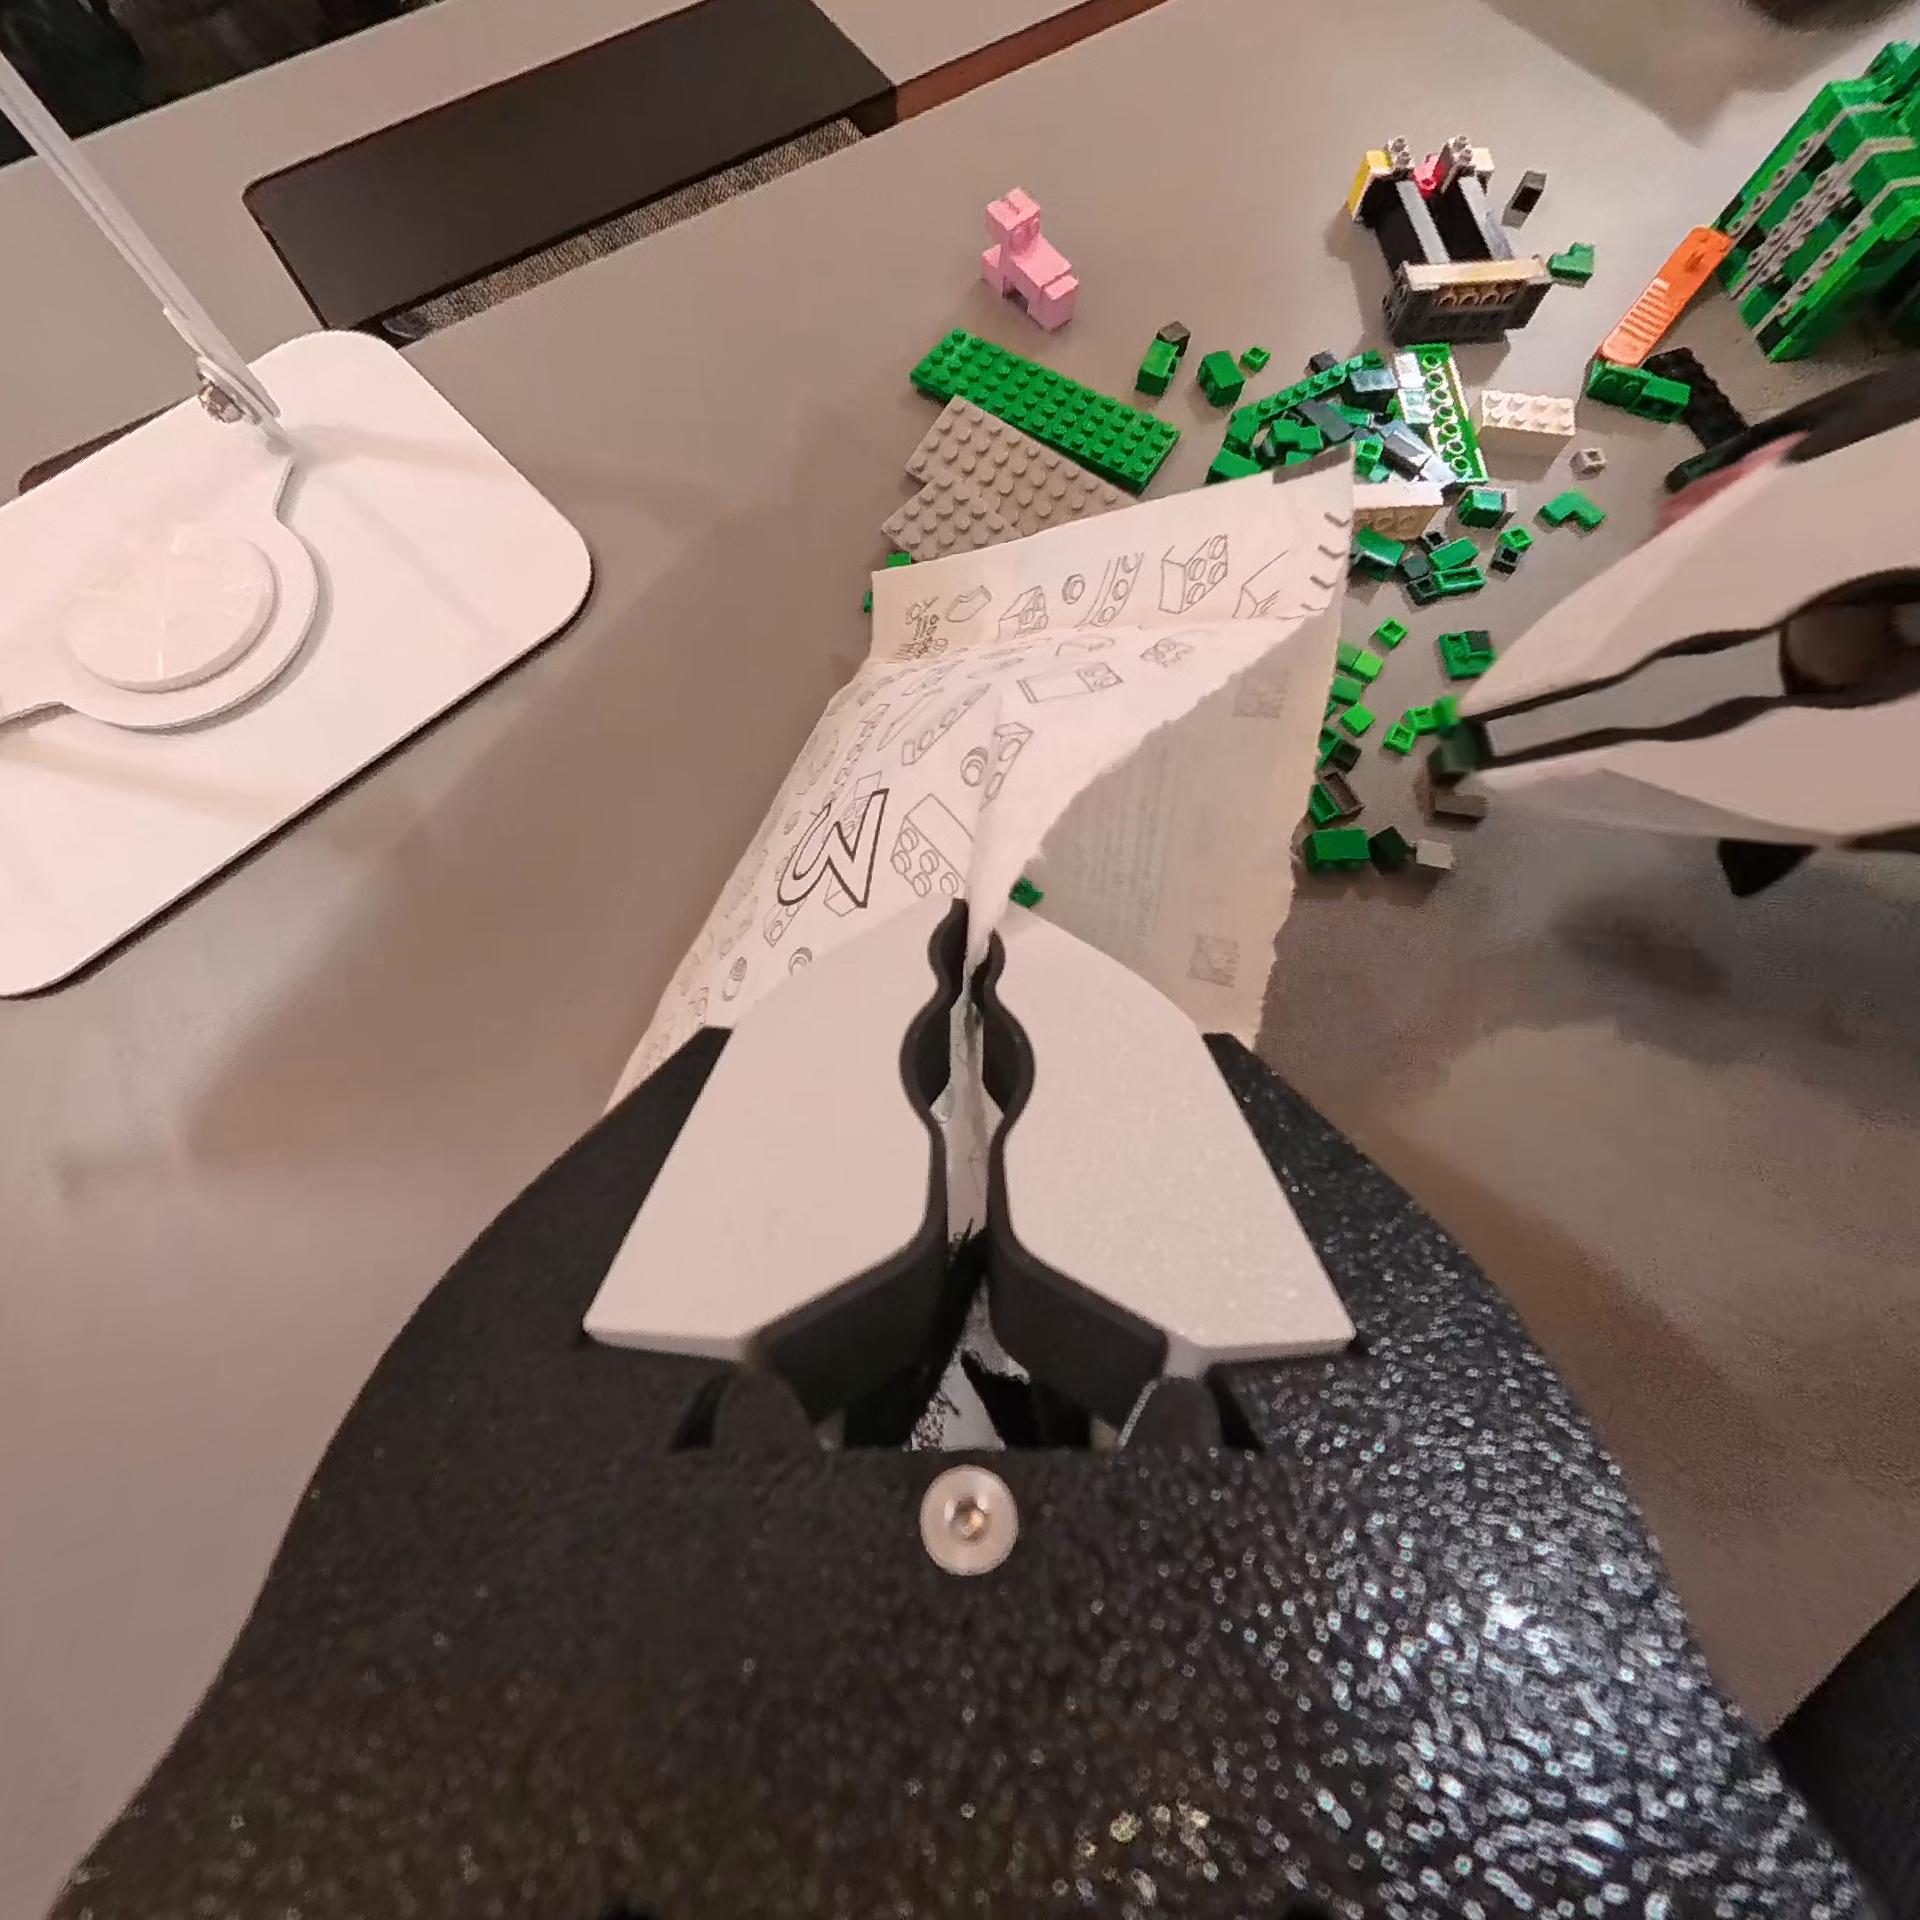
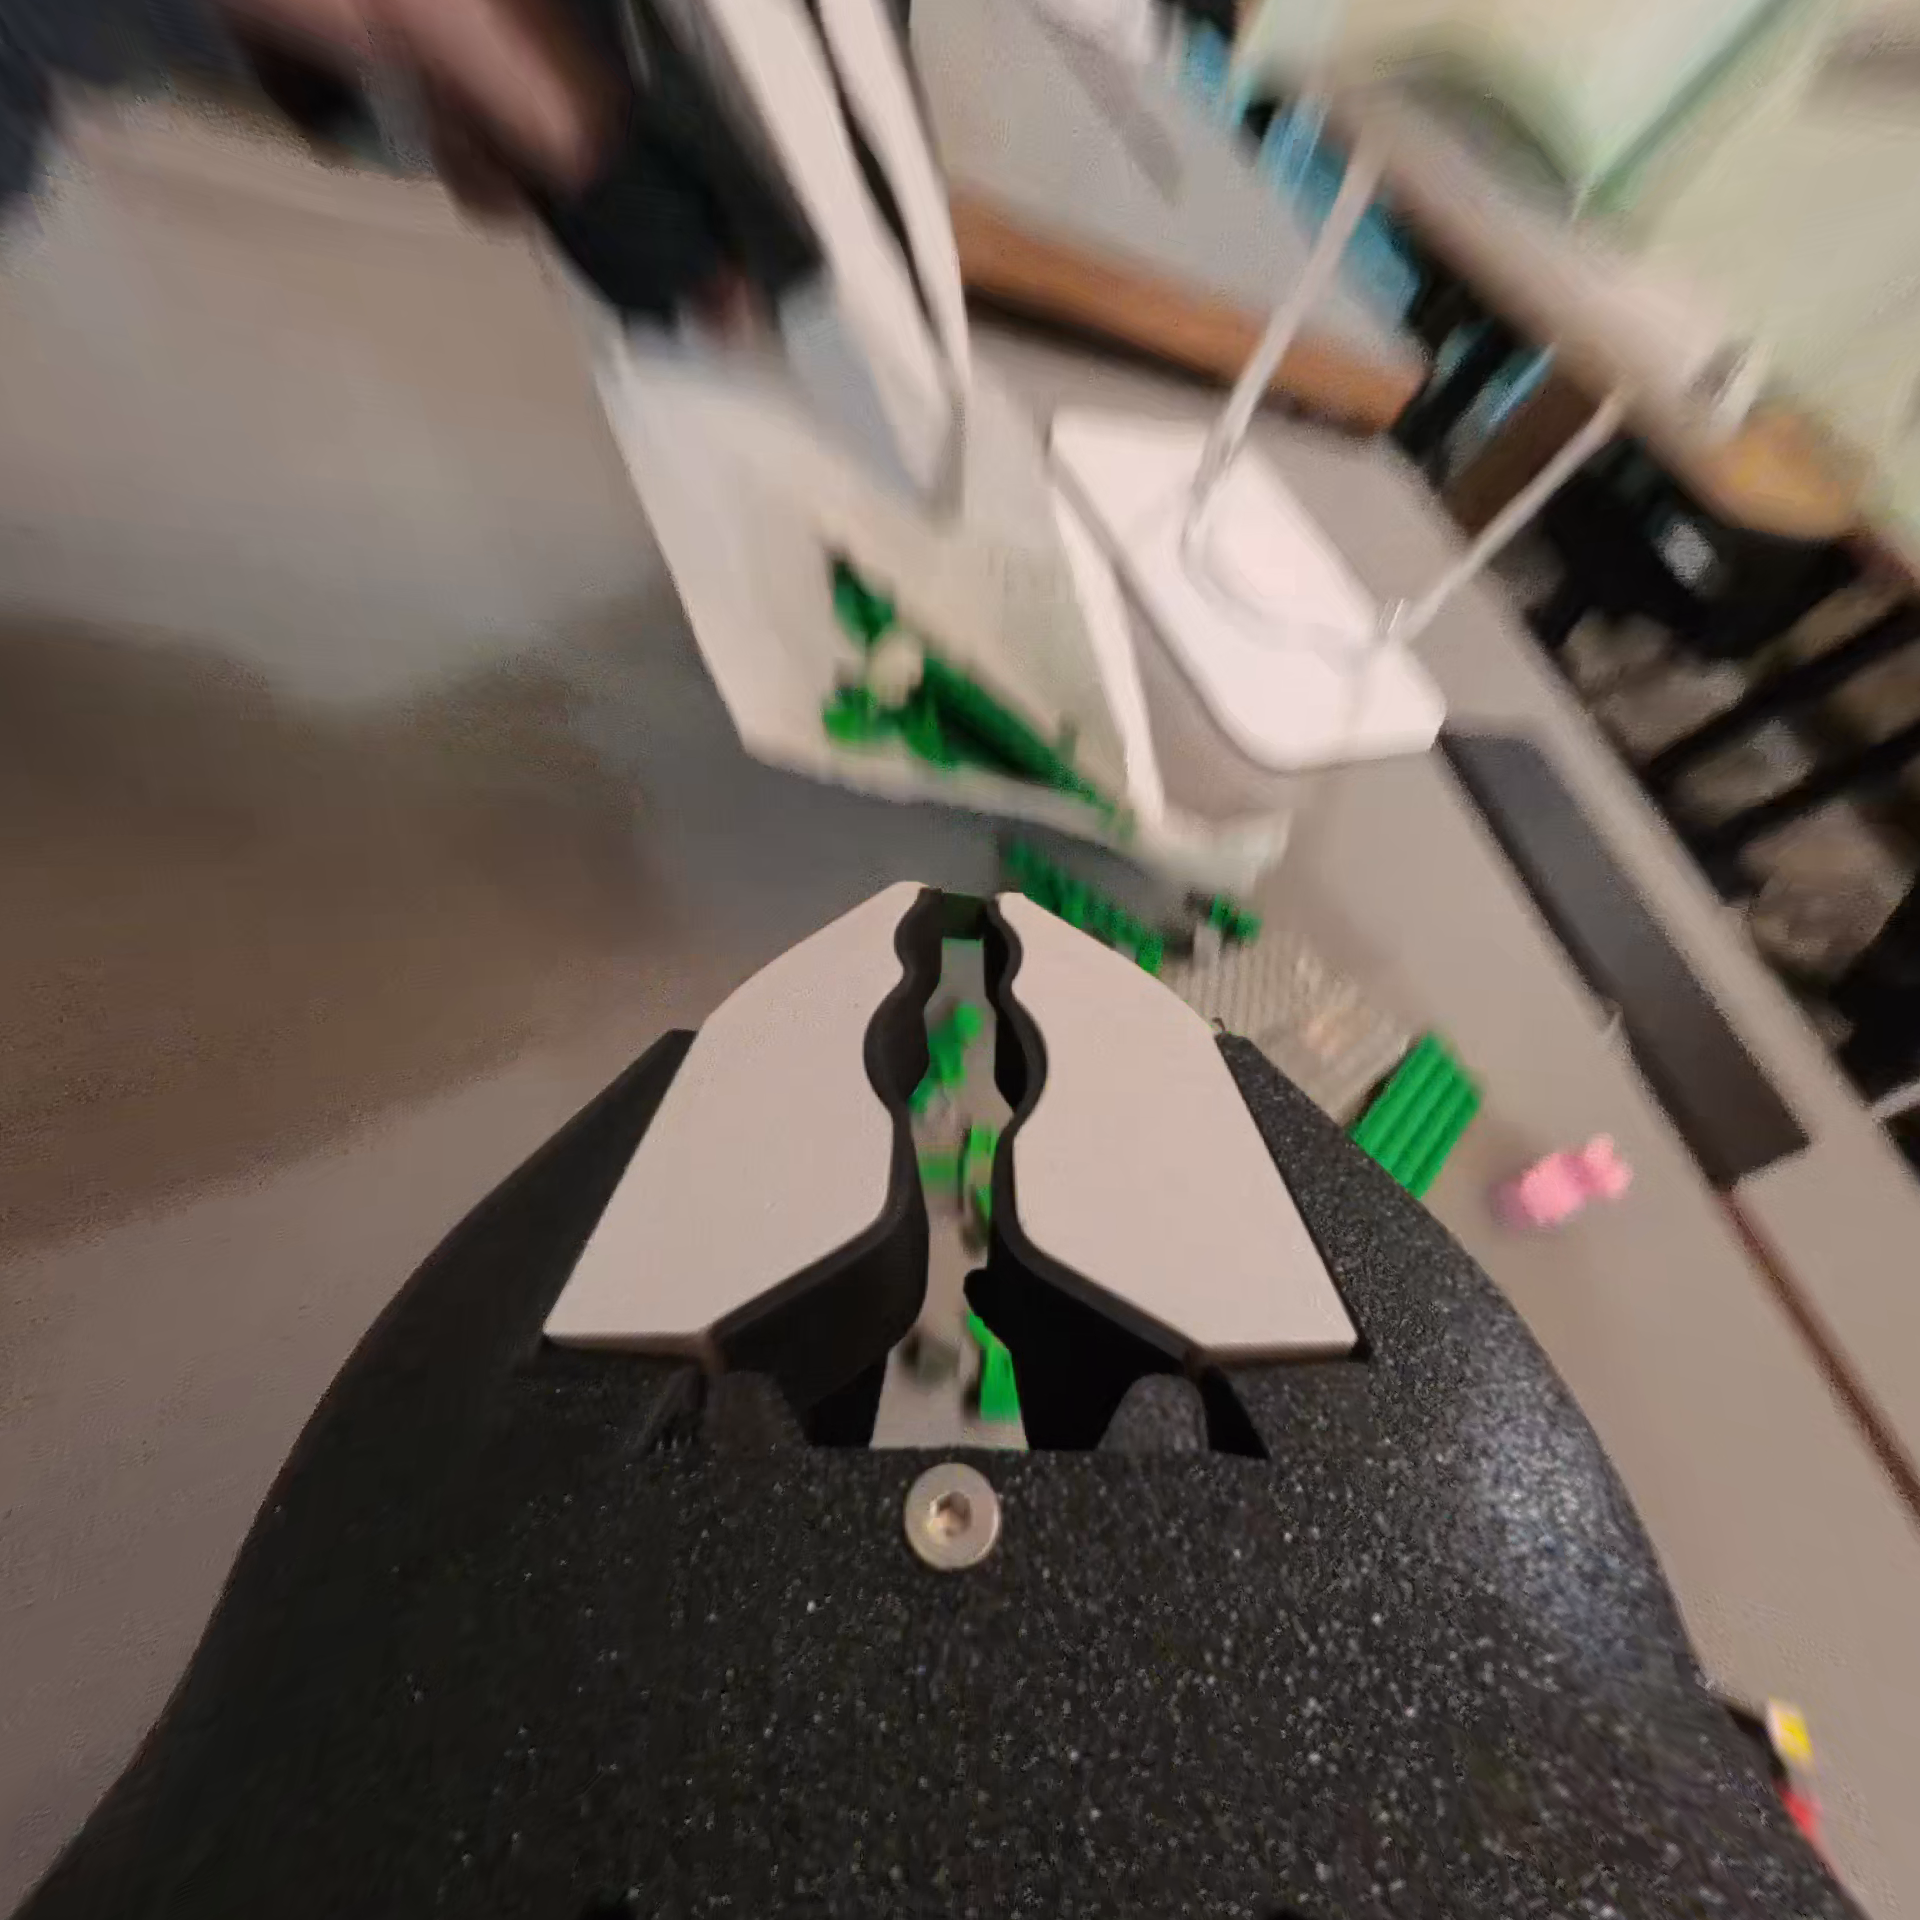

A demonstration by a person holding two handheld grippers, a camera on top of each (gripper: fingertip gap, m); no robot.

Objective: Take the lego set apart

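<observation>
My left gripper (image 1: 971,920) is shut on the edge of a white paper bag (image 1: 1039,748) printed with brick outlines and holds its torn mouth up and open. My right gripper (image 1: 1460,743) enters the left wrist view from the right, shut on a small green brick (image 1: 1452,740), just right of the bag's mouth. In the blurred right wrist view the same gripper (image 2: 958,906) pinches the green brick (image 2: 956,916), with the bag (image 2: 935,665) ahead. Loose green bricks (image 1: 1382,582) lie scattered behind. A large green model (image 1: 1829,208) stands at the far right.
A pink pig figure (image 1: 1023,260), a green plate (image 1: 1044,405), a grey plate (image 1: 987,483), a black and white sub-build (image 1: 1444,234) and an orange brick separator (image 1: 1662,296) lie on the grey table. A white lamp base (image 1: 208,623) sits left. Spacing between my two grippers at the tips: around 11 cm.
</observation>
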